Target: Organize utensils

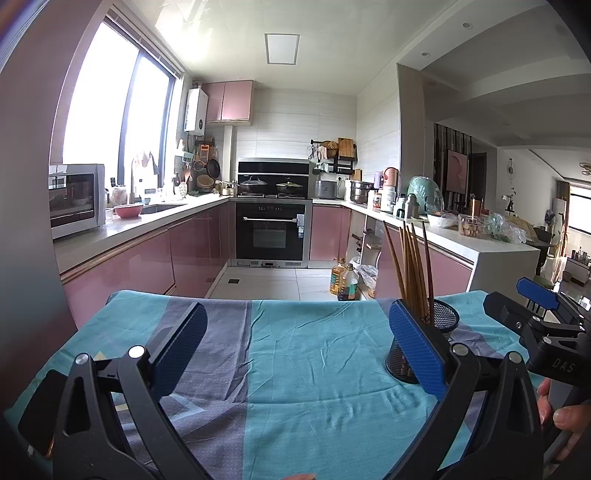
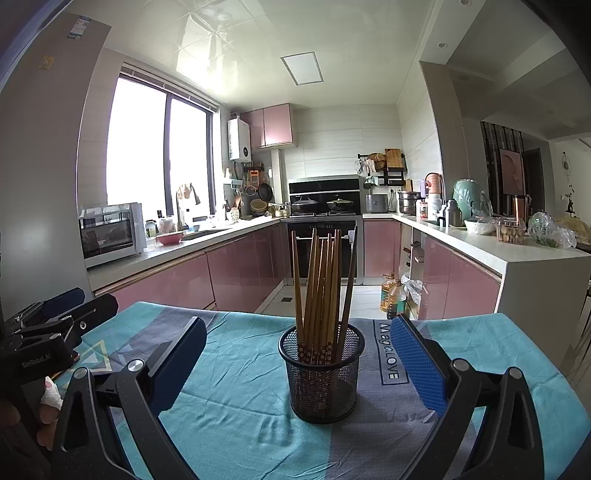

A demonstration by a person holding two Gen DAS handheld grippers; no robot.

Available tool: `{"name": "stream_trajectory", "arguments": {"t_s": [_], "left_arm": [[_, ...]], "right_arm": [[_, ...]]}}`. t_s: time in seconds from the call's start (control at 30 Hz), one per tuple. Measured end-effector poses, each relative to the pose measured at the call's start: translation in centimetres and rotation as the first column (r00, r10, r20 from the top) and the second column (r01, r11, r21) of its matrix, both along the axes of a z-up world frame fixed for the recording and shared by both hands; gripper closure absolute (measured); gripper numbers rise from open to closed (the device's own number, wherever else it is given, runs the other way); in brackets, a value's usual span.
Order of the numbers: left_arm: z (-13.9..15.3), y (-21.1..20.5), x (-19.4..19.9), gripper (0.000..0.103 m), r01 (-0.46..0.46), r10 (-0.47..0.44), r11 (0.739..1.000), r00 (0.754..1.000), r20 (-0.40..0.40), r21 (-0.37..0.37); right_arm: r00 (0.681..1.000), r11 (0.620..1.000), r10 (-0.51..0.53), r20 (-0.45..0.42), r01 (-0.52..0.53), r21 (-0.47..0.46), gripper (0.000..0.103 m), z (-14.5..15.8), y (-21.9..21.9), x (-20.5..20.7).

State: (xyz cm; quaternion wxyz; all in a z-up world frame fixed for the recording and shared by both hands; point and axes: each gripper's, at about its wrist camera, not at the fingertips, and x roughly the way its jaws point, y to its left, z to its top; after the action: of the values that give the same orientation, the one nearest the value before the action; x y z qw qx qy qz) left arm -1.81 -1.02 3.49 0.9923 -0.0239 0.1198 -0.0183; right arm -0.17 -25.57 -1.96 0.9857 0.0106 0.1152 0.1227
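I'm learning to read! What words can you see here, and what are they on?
"Magic.LOVE": on the cloth.
"DAS": on the right gripper.
"GeoRobot.AI", blurry, roughly that: on the left gripper.
Fridge stickers, oven panel: too small to read.

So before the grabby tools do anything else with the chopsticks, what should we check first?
1. Chopsticks all standing in the mesh cup: ok.
2. Mesh cup upright on the tablecloth: ok.
3. Right tool open and empty, cup standing between its fingers: ok.
4. Left tool open and empty: ok.
5. Loose chopsticks left on the cloth: none seen in either view, so ok.
6. Whether the cup is near the table's edge: cannot tell from these views.
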Motion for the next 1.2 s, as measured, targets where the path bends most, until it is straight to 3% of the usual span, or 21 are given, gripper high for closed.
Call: {"name": "stream_trajectory", "arguments": {"t_s": [1.2], "left_arm": [[-0.30, -0.30, -0.12, 0.006, 0.008, -0.008, 1.000, 1.000, -0.003, 0.003]], "right_arm": [[1.000, 1.000, -0.002, -0.004, 0.002, 0.003, 0.006, 0.16, -0.10, -0.04]]}}
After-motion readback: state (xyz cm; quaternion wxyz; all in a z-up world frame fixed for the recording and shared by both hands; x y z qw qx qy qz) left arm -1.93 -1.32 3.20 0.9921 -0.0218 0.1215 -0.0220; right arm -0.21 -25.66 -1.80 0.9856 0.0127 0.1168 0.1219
